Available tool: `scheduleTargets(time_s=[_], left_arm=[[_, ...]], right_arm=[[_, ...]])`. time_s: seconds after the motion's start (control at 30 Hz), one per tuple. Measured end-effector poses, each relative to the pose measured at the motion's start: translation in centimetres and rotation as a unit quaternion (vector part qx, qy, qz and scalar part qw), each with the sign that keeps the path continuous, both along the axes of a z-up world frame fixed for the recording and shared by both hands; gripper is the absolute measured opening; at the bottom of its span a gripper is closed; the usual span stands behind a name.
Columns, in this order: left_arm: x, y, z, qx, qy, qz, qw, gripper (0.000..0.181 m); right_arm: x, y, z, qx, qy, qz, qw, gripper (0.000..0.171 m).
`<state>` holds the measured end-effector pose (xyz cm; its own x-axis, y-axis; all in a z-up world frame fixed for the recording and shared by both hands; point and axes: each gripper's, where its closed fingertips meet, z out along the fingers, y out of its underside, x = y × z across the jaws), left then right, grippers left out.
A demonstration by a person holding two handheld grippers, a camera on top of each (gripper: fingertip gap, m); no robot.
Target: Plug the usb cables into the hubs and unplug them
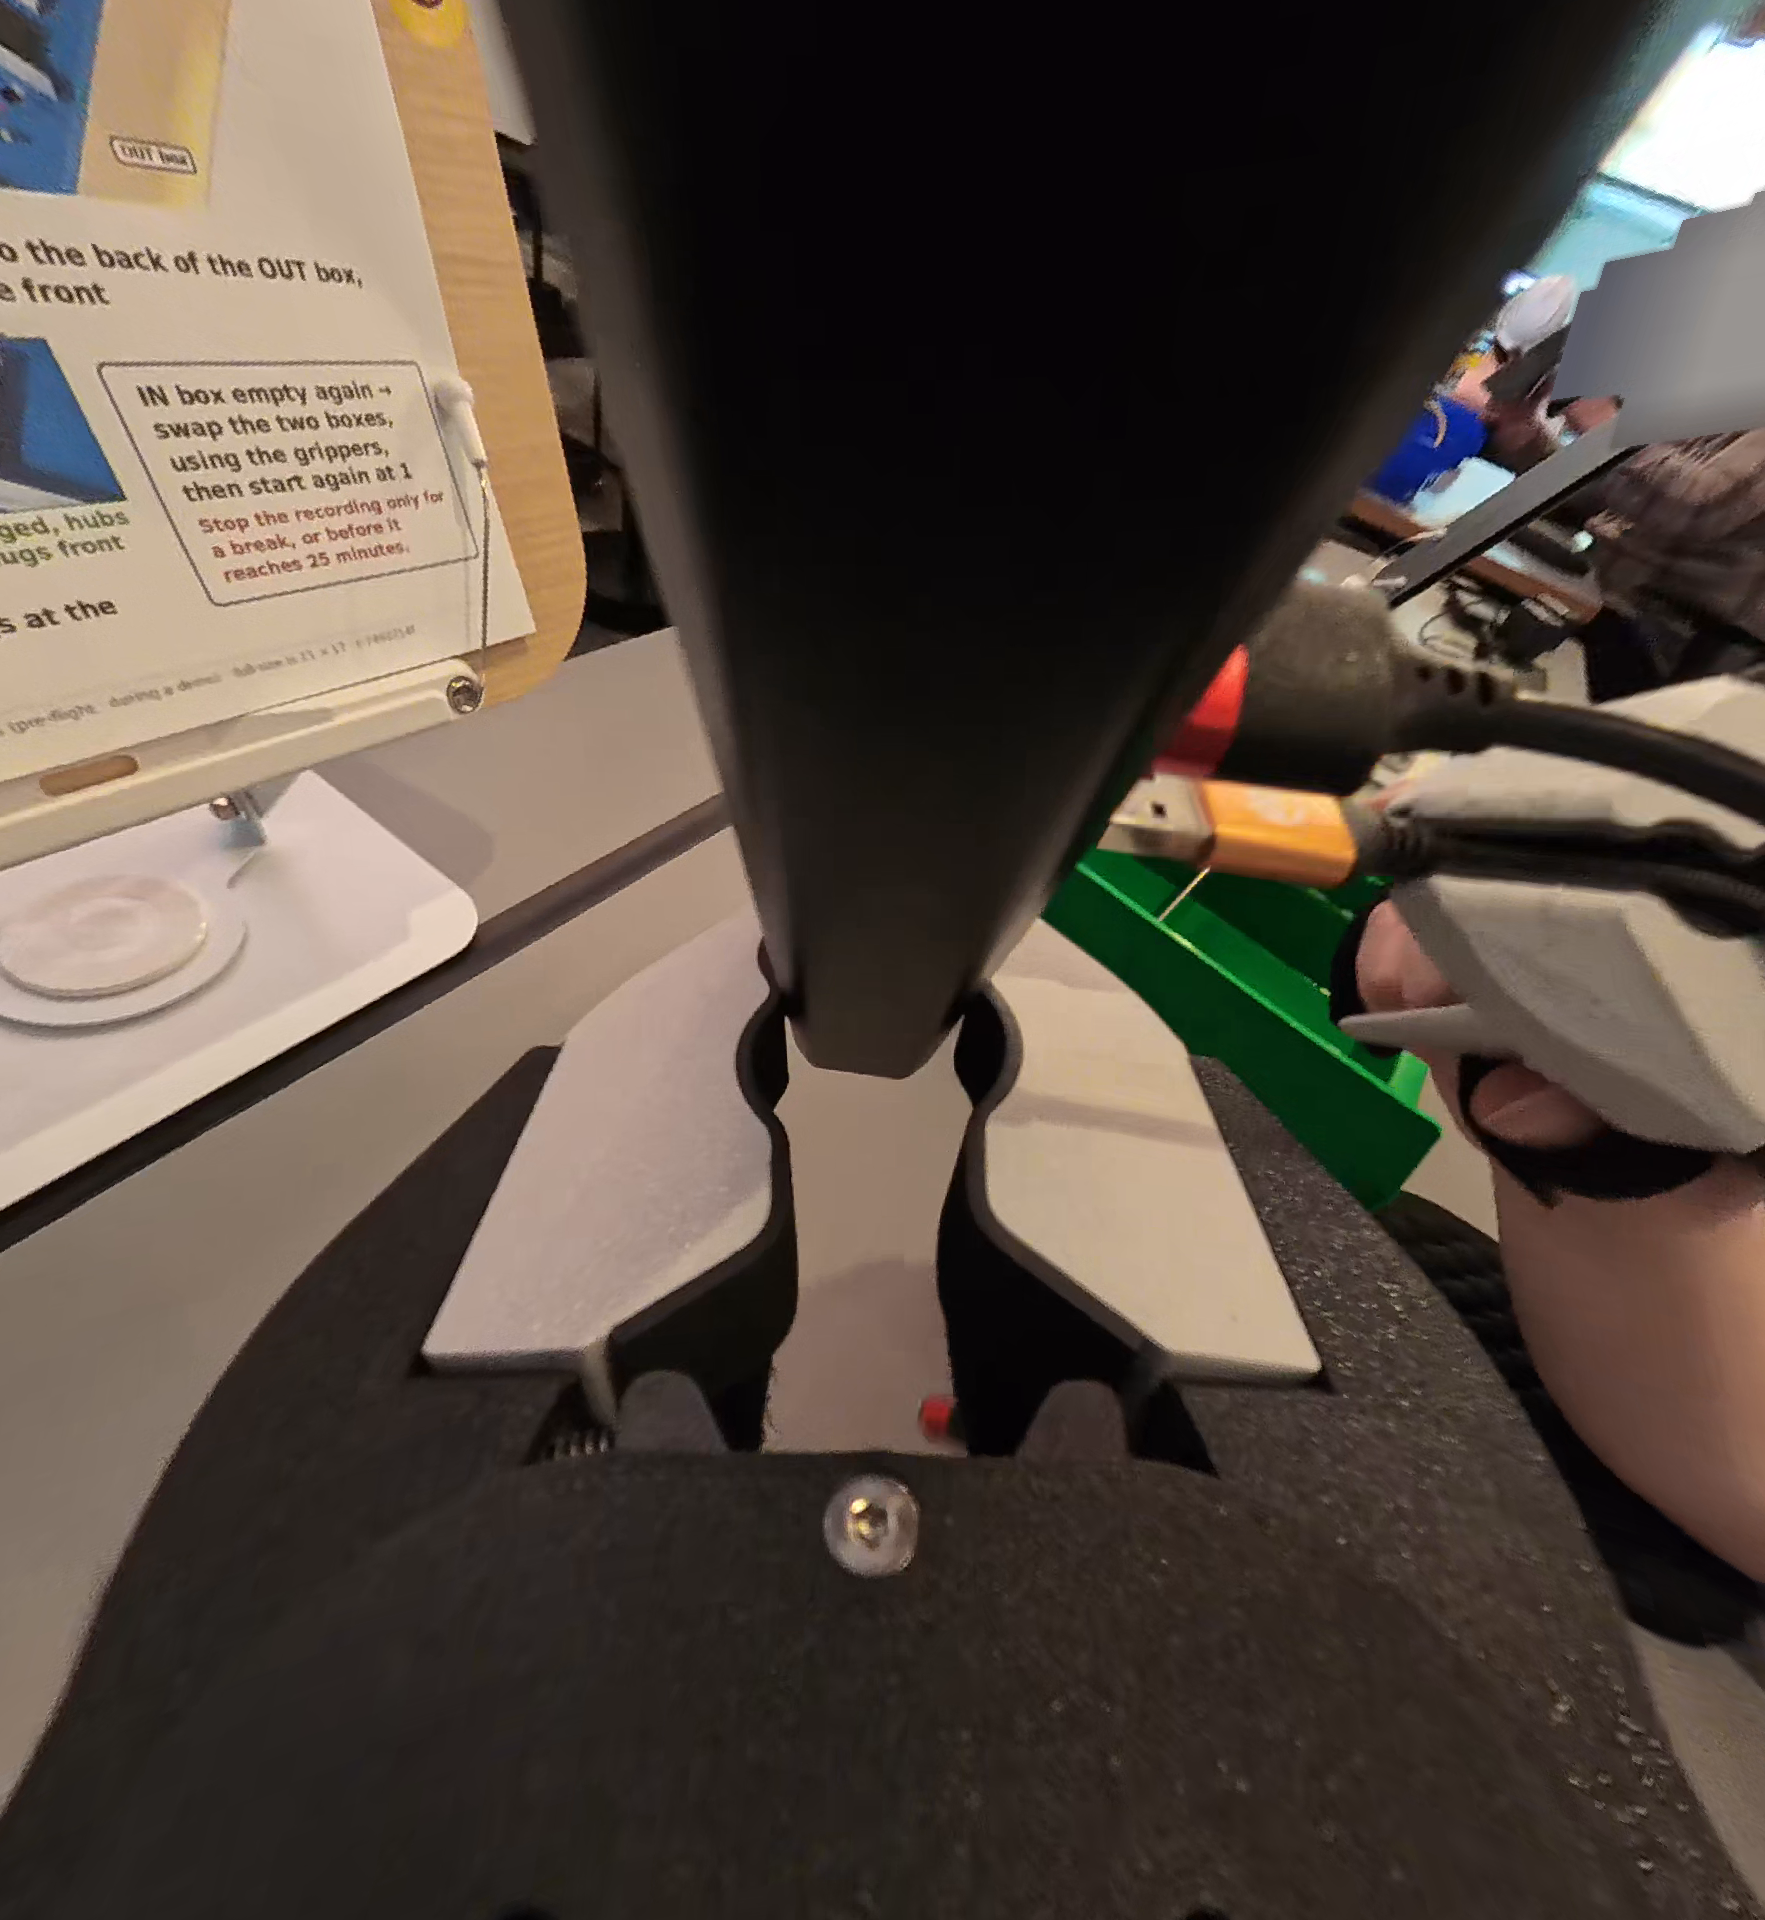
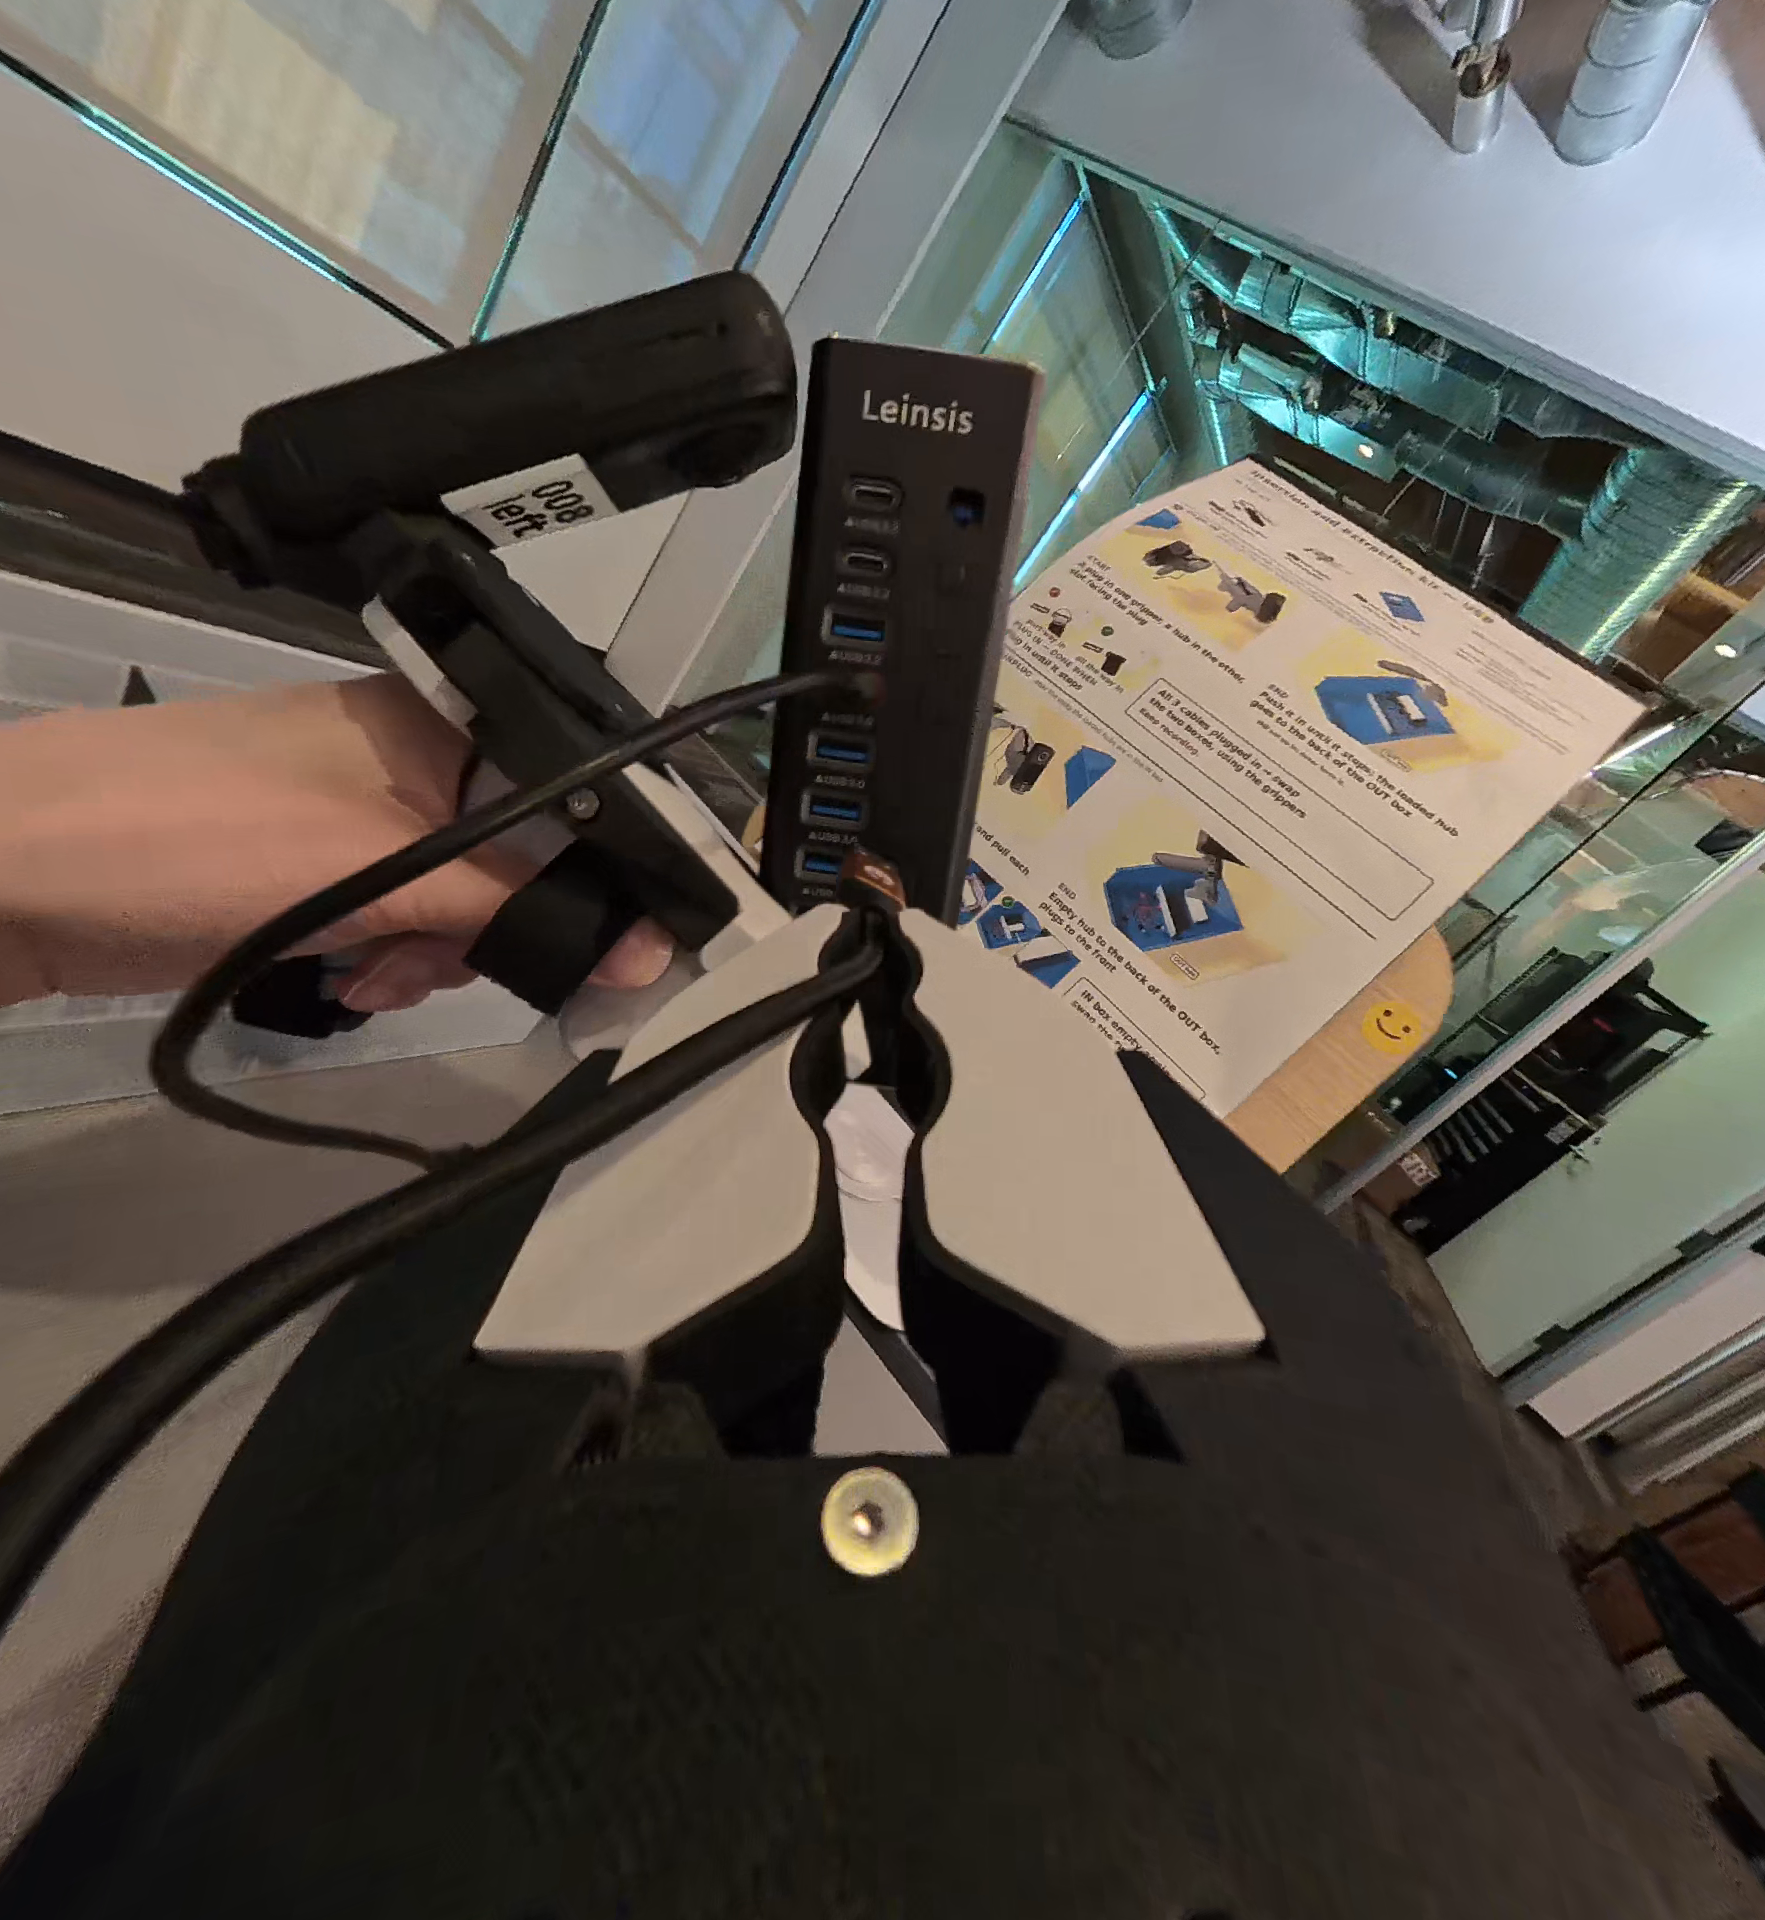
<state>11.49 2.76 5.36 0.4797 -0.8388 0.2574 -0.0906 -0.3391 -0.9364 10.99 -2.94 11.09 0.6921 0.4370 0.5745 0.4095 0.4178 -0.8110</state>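
Observation:
My left gripper point(image 1: 876, 1029) is shut on the bottom end of a black USB hub point(image 1: 961, 416), which stands upright and fills the upper middle of the left wrist view. My right gripper point(image 2: 873, 925) is shut on an orange USB plug point(image 2: 873, 881) with a black cable. In the right wrist view the plug sits in front of the lowest blue port of the hub point(image 2: 909, 582). In the left wrist view the orange plug point(image 1: 1262, 831) points its metal tip at the hub's side, very close, not inserted. A thinner black cable point(image 2: 545, 769) is plugged into a middle port.
An instruction sheet on a wooden board point(image 1: 234, 416) stands at the left on a white base point(image 1: 130, 935); it also shows in the right wrist view point(image 2: 1273, 779). A green box point(image 1: 1242, 997) lies behind the hub on the right. A person's hand point(image 2: 234, 831) holds the left gripper. Tip to tip, the grippers are about 8 cm apart.

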Motion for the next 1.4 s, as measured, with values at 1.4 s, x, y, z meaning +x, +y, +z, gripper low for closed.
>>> scheduleTargets(time_s=[1.4], left_arm=[[0.5, 0.0, -0.6, 0.032, 0.070, 0.031, 0.997, 0.029]], right_arm=[[-0.2, 0.0, -1.0, 0.057, -0.091, -0.003, 0.994, 0.005]])
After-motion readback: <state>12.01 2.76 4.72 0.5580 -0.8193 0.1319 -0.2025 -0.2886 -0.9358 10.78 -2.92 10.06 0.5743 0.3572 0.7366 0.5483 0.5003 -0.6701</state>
